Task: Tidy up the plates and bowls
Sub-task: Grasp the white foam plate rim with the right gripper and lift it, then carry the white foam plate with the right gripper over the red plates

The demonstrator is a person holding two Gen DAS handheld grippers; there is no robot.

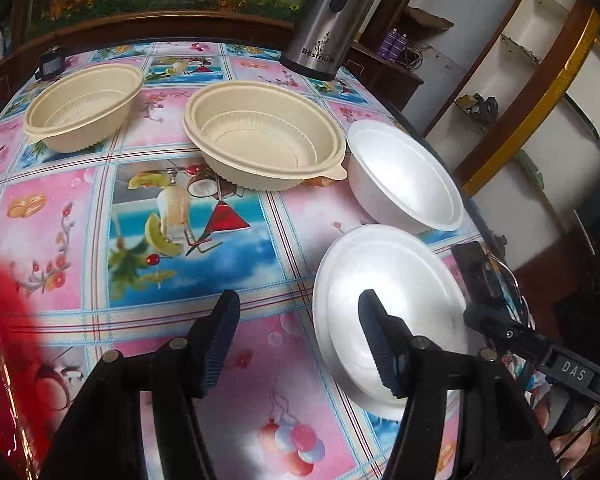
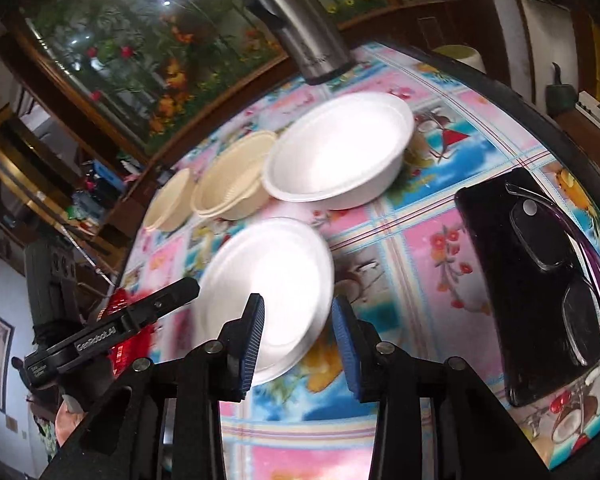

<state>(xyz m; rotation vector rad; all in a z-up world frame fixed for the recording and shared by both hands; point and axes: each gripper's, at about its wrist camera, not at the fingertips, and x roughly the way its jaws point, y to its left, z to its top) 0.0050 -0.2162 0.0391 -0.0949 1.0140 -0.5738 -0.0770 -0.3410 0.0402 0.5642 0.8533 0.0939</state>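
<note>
Tablecloth | white plate near edge | left claw apart

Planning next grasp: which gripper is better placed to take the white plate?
Right, probably. The right gripper is open with the white plate rim just at its fingers; the left gripper is open too, but mostly beside it.
</note>
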